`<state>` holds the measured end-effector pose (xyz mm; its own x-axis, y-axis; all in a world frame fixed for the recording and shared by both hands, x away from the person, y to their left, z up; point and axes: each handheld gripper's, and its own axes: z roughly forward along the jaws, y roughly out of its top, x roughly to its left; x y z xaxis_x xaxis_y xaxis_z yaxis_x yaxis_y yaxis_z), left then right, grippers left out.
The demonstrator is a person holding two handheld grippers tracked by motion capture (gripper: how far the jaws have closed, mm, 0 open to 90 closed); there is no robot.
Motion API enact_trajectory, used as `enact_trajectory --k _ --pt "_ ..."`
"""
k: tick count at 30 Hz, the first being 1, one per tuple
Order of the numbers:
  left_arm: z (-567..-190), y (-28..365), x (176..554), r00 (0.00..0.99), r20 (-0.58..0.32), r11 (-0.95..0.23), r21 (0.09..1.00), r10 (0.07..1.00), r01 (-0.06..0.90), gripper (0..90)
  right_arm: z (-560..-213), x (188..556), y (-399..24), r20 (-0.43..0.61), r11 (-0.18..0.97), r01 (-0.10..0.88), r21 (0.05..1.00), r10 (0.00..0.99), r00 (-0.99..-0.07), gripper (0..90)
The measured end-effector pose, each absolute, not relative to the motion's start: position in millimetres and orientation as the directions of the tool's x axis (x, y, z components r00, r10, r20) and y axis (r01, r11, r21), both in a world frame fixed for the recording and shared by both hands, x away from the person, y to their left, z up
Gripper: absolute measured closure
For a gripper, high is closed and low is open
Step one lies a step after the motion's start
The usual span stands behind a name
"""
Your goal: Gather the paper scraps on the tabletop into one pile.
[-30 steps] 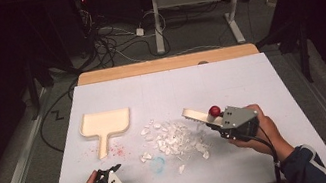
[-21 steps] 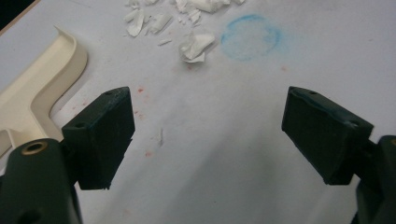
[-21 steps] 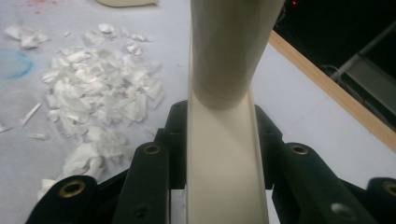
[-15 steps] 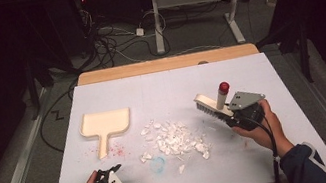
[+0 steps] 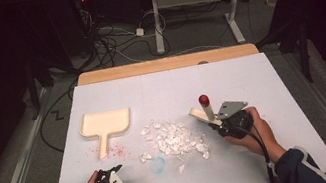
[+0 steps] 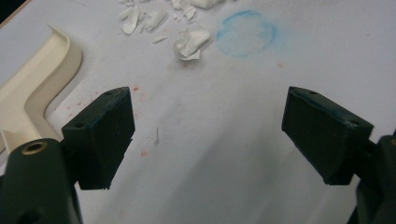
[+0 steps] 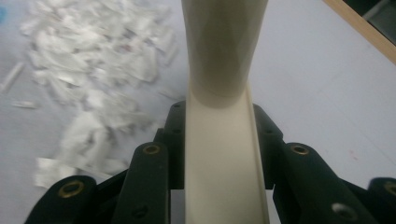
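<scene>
Brush sits clamped in the right gripper, its cream handle running up between the two black jaws, which press on it from both sides. In the high view its red-tipped end stands up just ahead of that gripper, tilted, above the bench. White scraps lie in a loose heap just beside the right gripper, on its left; in the right gripper view they spread across the white sheet left of the handle. The left gripper hangs low over the bench near its front edge, jaws wide apart with nothing between them. Ahead of it lie a faint blue ring and one scrap. A cream dustpan rests ahead and to its left, well apart from the heap, with red specks by its handle.
</scene>
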<state>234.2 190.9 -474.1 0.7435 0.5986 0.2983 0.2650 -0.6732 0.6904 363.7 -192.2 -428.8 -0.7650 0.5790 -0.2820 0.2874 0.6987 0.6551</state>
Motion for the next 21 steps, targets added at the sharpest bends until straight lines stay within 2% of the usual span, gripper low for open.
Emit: enact_trajectory --k 6,13,21 --pt "-473 191 234 0.748 0.289 -0.667 0.696 0.597 0.264 16.1 -425 351 -170 -0.234 0.684 0.261 0.681 0.541 -0.808 67.6" --pt "-473 192 234 0.745 0.286 -0.662 0.701 0.602 0.266 16.1 -416 345 -162 -0.227 0.654 0.244 0.716 0.549 -0.805 67.8" --pt "-472 192 237 0.746 0.264 -0.645 0.713 0.612 0.277 16.1 -398 369 -167 -0.216 0.593 0.208 0.778 0.563 -0.798 67.8"
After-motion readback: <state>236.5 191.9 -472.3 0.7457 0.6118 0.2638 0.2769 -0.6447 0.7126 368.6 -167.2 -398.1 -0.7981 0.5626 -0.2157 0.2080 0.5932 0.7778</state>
